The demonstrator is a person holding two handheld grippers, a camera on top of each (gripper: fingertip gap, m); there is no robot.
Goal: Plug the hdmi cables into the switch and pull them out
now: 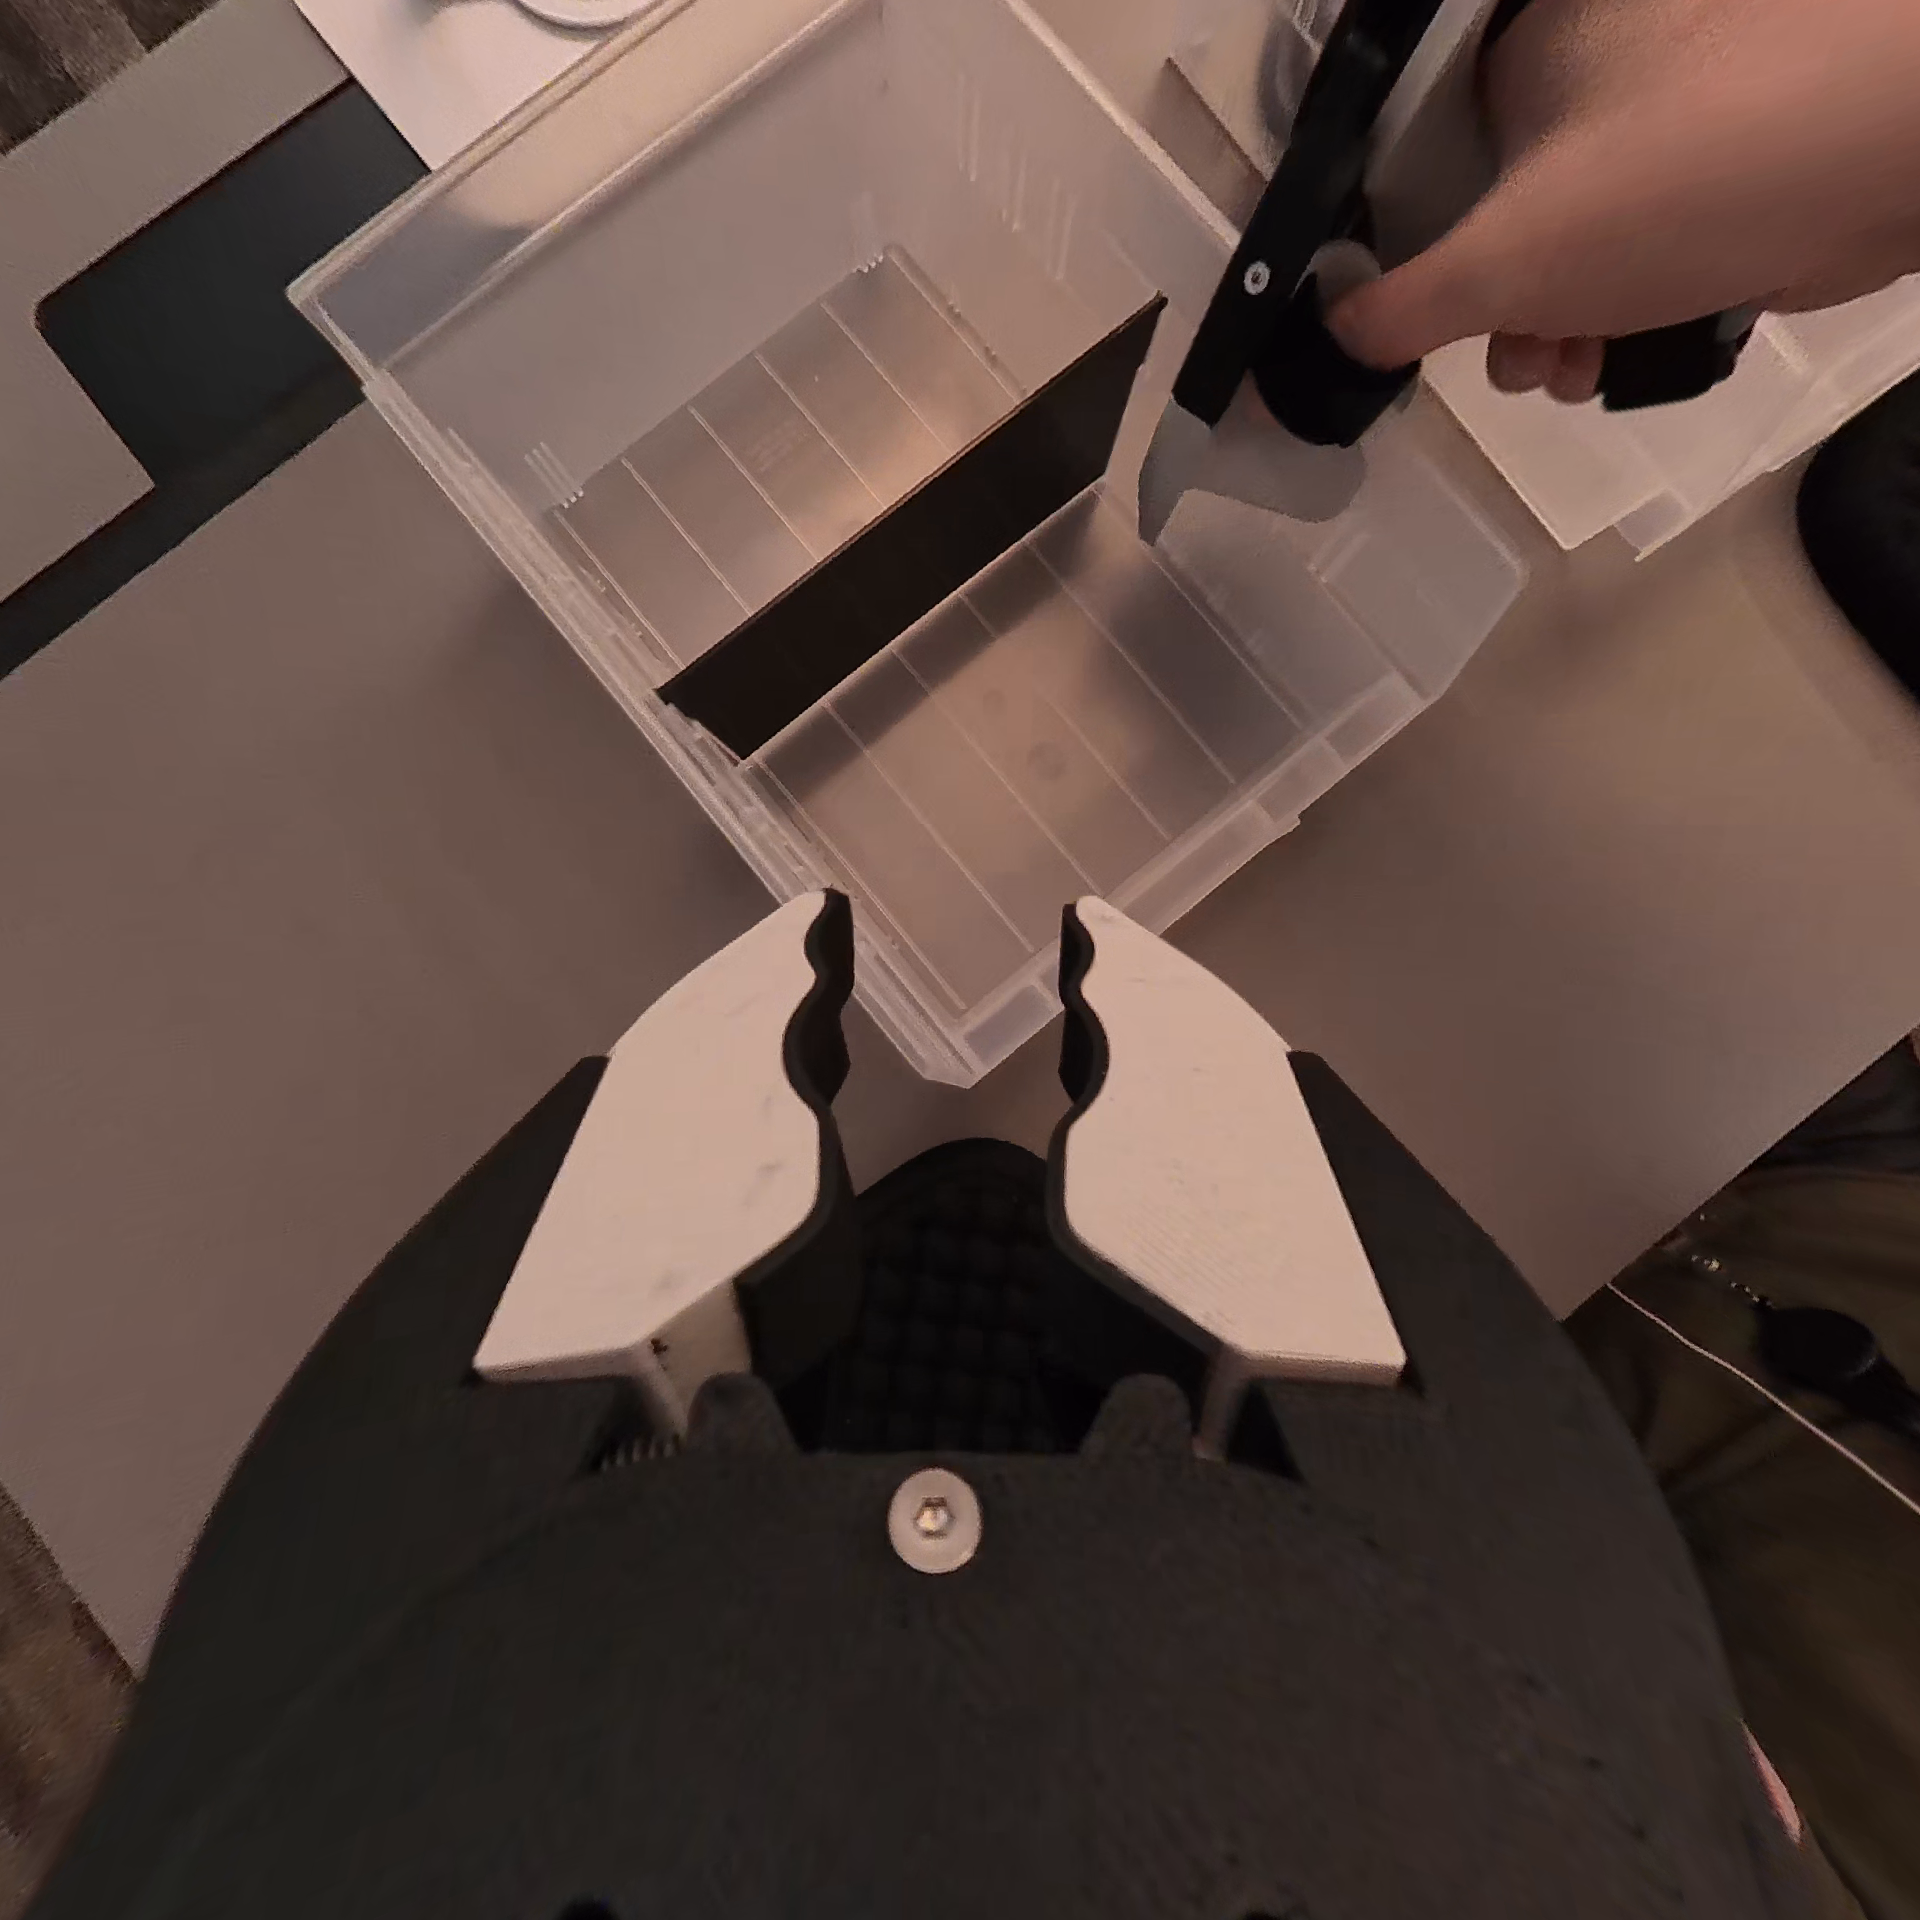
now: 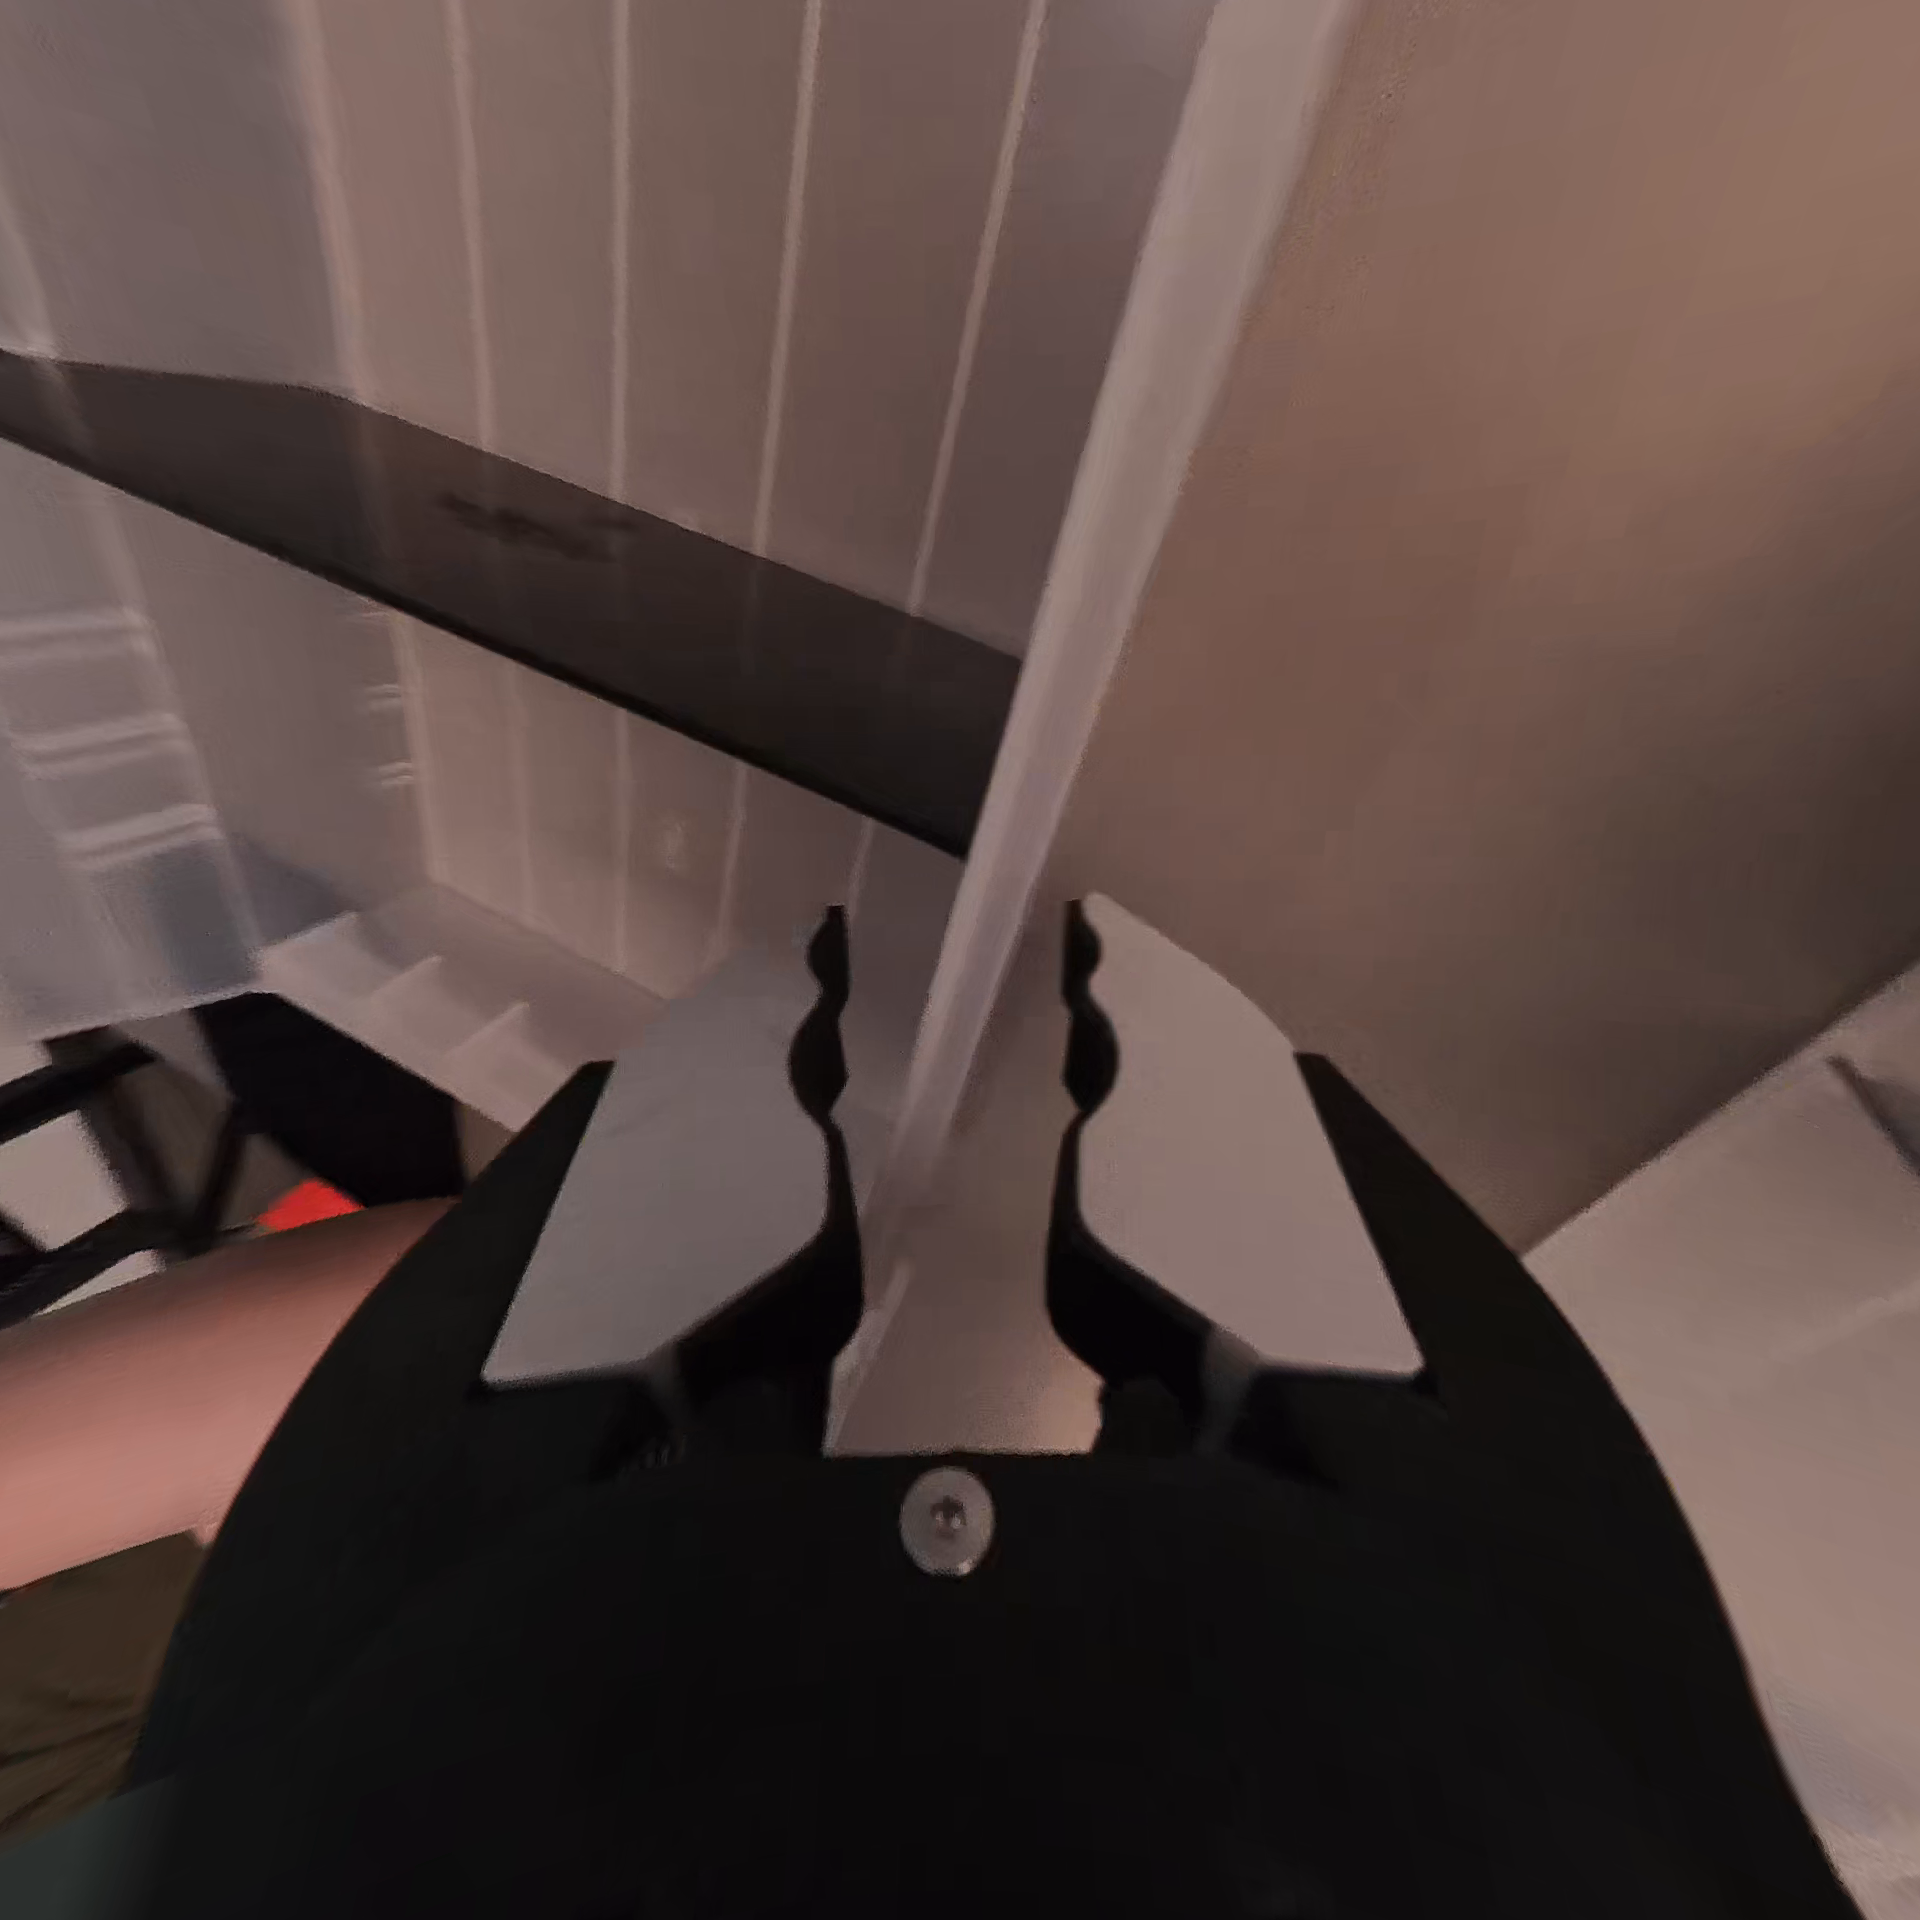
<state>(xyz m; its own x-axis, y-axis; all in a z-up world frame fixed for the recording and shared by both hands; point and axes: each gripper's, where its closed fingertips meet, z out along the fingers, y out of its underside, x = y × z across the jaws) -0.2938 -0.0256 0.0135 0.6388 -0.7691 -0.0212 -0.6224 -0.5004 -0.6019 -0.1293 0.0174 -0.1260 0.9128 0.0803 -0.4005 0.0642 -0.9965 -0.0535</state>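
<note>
Beige table (image 1: 312, 935) | clear bin (image 1: 727, 343) straddled by spread right gripper (image 2: 951, 935) at far wall; left gripper (image 1: 956, 935) spread, empty | cables, switch unseen; locating needed

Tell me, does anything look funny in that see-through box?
Yes. The black divider leans across the clear plastic bin instead of standing upright. The right gripper straddles the bin's wall with open jaws. No HDMI cables or switch show anywhere.

Right tool (image 2: 956, 997) parted, straddling clear bin wall (image 2: 1049, 727); black divider (image 2: 623, 613) beyond.
</note>
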